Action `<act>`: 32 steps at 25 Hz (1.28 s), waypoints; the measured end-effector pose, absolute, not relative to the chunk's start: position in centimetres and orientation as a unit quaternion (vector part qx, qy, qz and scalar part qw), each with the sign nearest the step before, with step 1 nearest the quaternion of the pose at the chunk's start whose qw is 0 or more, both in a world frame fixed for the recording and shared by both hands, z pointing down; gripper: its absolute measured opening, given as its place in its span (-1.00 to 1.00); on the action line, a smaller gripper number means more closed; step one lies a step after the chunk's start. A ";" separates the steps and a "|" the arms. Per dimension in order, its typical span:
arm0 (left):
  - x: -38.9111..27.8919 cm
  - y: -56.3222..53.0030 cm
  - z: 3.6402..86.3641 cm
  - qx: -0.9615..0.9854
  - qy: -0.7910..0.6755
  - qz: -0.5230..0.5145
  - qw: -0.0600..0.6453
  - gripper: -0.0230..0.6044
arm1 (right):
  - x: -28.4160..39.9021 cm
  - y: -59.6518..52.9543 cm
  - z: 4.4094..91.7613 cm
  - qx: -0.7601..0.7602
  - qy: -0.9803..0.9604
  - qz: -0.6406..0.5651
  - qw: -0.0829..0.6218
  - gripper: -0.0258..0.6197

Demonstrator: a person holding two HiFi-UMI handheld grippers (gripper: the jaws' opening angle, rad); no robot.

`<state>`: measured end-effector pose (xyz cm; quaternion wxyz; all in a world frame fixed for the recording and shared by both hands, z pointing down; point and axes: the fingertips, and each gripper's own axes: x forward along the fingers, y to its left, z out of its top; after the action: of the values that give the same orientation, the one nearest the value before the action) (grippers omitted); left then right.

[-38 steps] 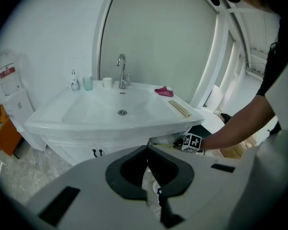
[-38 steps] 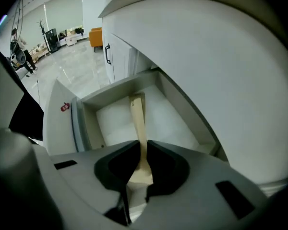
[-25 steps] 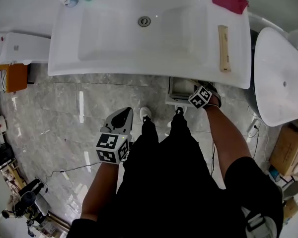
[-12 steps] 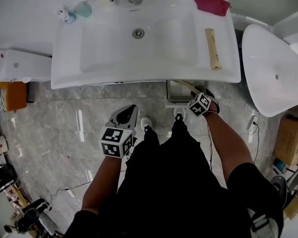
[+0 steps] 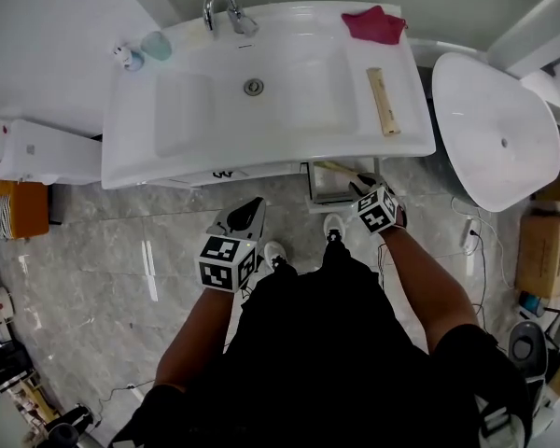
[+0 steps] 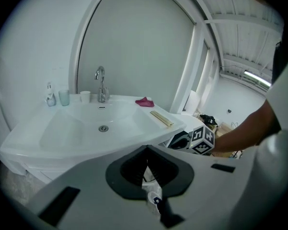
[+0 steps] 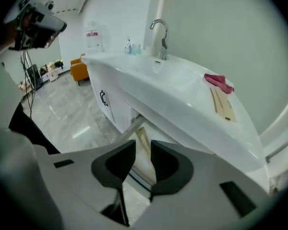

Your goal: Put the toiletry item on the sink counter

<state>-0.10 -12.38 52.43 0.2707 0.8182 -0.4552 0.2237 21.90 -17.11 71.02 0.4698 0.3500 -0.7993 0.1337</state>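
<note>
The white sink counter fills the top of the head view, with a long tan box and a red cloth on its right side. Below its front edge, my left gripper is shut on a small white packet with blue print. My right gripper reaches into an open drawer under the counter. In its own view my right gripper has its jaws a narrow gap apart, and a tan stick lies just beyond their tips.
A faucet, a pale cup and a small bottle stand at the counter's back. A large white fixture is at the right and cardboard boxes beyond it. The person's black-clad legs stand on the marble floor.
The head view has pulled back, so the faucet and the whole counter now show. Both grippers keep about the same places, the right one still at the drawer.
</note>
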 end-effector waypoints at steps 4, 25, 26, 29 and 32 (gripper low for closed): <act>0.5 -12.9 50.5 0.834 -0.442 0.205 0.257 -0.91 | 20.8 -17.1 66.1 0.385 -0.818 0.206 0.375 -0.64; 2.8 -14.4 43.0 0.883 -0.408 0.142 0.185 -0.91 | 17.1 -14.9 44.8 0.433 -0.874 0.165 0.150 -0.85; 2.8 -14.4 43.0 0.883 -0.407 0.142 0.185 -0.91 | 17.2 -15.0 44.9 0.433 -0.873 0.166 0.150 -0.86; 3.0 -14.4 42.9 0.884 -0.407 0.143 0.183 -0.91 | 17.4 -15.1 45.3 0.431 -0.873 0.169 0.154 -0.88; 3.1 -14.6 42.9 0.883 -0.407 0.145 0.181 -0.91 | 17.5 -15.4 45.4 0.431 -0.873 0.167 0.158 -0.88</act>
<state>3.09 -14.62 42.85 0.1810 0.8834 -0.4071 0.1453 17.54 -15.40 45.39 0.1579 0.4310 -0.8726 0.1670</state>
